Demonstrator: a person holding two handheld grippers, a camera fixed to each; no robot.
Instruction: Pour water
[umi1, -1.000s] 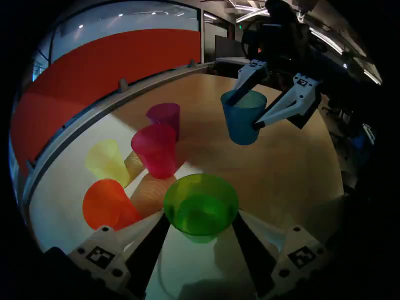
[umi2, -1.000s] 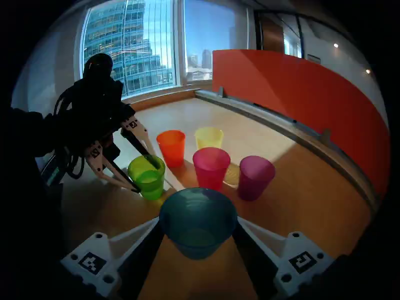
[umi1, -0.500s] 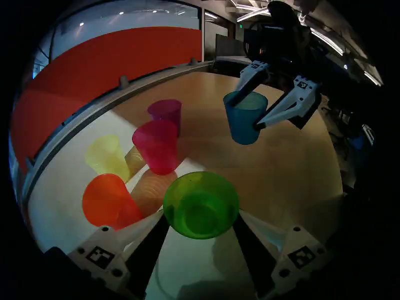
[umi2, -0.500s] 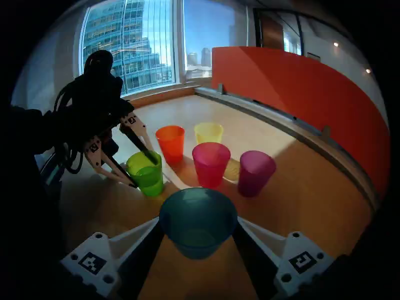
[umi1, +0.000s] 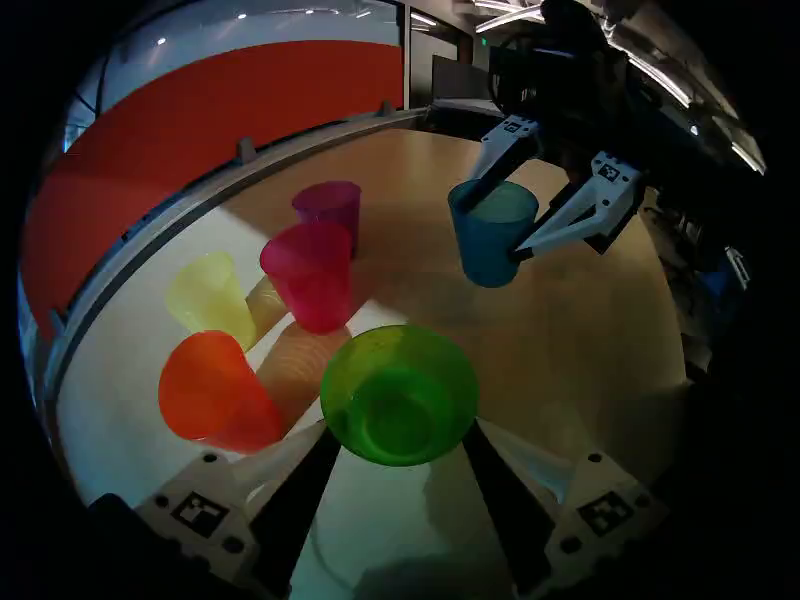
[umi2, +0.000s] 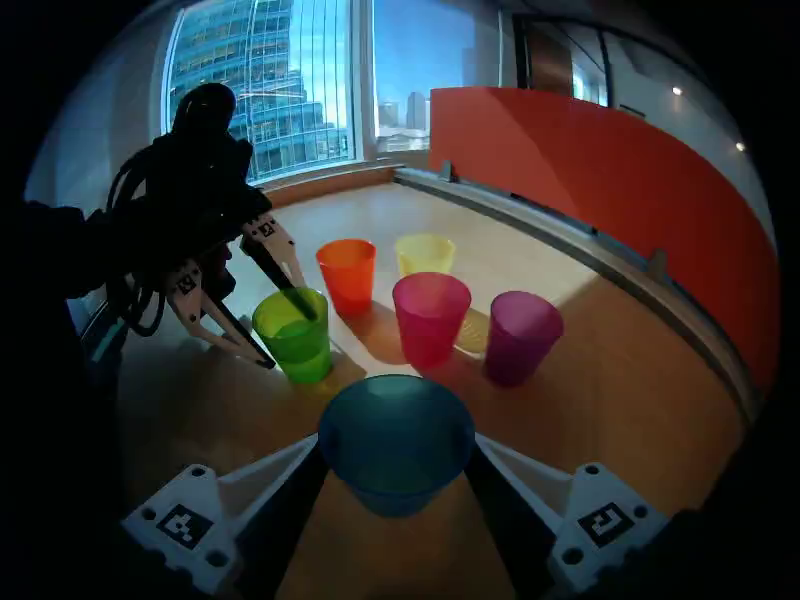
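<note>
My left gripper (umi1: 398, 440) is shut on a green cup (umi1: 400, 396) with water in its bottom, held a little above the wooden table (umi1: 560, 330). In the right gripper view that same green cup (umi2: 293, 335) hangs between the left gripper's fingers (umi2: 262, 345). My right gripper (umi2: 397, 470) is shut on a blue cup (umi2: 396, 440), also with some water inside. From the left gripper view the blue cup (umi1: 491, 232) is seen farther off, upright, gripped by the right gripper (umi1: 508, 218).
Several empty cups stand on the table: orange (umi1: 205, 393), yellow (umi1: 207, 296), pink (umi1: 310, 275) and purple (umi1: 328, 207). A red partition wall (umi1: 200, 110) runs along the table's far edge. Large windows (umi2: 290, 80) lie behind the hand holding the left gripper.
The green cup has risen slightly and tipped a little toward the camera. The blue cup has barely shifted. The standing cups stay put.
</note>
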